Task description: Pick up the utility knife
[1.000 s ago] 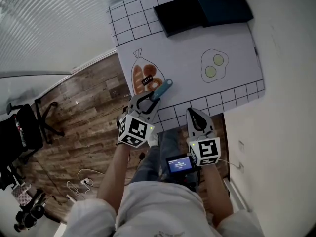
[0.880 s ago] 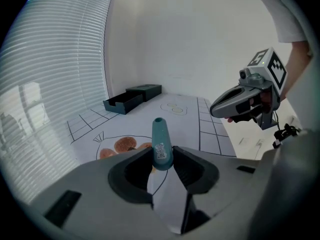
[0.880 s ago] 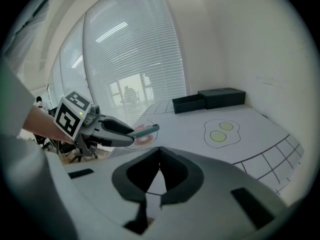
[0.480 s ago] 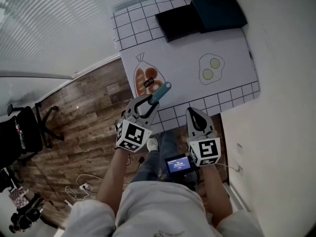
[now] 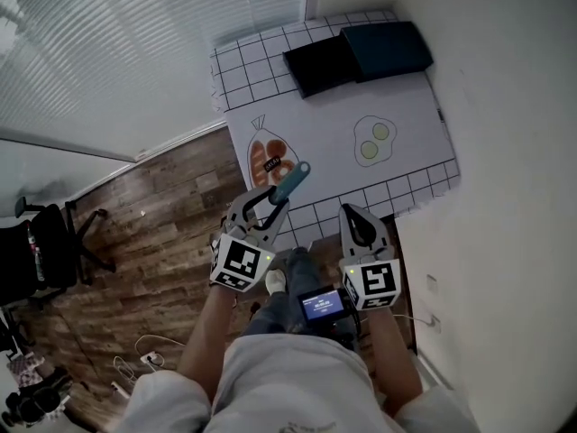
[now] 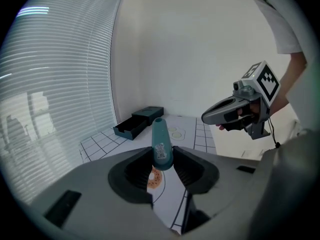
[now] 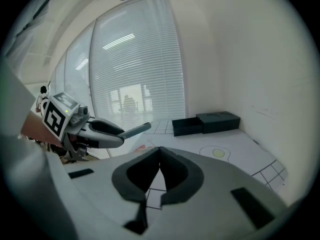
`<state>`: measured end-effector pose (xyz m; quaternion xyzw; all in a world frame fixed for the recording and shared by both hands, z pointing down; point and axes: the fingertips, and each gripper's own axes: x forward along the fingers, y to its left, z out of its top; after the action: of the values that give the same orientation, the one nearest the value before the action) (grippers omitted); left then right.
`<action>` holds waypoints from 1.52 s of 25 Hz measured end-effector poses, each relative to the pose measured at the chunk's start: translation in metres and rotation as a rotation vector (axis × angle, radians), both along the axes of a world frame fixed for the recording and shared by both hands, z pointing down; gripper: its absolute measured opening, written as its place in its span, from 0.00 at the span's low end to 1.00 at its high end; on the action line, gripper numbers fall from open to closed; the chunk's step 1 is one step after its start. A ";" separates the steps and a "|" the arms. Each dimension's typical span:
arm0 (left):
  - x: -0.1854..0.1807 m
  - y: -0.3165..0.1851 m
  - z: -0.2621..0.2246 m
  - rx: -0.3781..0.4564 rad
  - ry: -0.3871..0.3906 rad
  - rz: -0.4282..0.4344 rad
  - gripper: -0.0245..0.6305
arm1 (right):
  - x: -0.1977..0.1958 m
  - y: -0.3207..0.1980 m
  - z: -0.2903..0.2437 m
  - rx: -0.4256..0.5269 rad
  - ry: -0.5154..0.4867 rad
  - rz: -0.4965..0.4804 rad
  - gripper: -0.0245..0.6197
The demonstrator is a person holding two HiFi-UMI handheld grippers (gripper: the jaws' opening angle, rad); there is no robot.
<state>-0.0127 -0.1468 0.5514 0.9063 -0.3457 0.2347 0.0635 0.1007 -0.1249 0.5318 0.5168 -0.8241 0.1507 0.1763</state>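
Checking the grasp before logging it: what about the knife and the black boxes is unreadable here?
- utility knife: blade out or retracted; tip too small in head view, end-on in left gripper view.
- its label print: too small, blurred.
- its gripped sides: covered by the left tool.
- black box contents: head view, dark, tiny.

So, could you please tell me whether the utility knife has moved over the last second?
Yes. Held in the left gripper, the knife has risen away from the table, which now looks smaller beneath it.
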 end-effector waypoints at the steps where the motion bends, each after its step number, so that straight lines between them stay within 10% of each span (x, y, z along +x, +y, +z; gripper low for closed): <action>1: -0.001 0.002 -0.004 0.007 0.005 -0.002 0.25 | -0.001 0.001 -0.004 0.009 0.001 0.000 0.05; 38: -0.028 0.029 -0.136 0.217 0.103 -0.085 0.25 | -0.007 0.003 -0.125 0.266 -0.029 0.031 0.05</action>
<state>-0.0408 -0.1180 0.4157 0.9033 -0.4033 0.1461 -0.0073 0.0936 -0.1214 0.4071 0.5460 -0.8312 0.0501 0.0919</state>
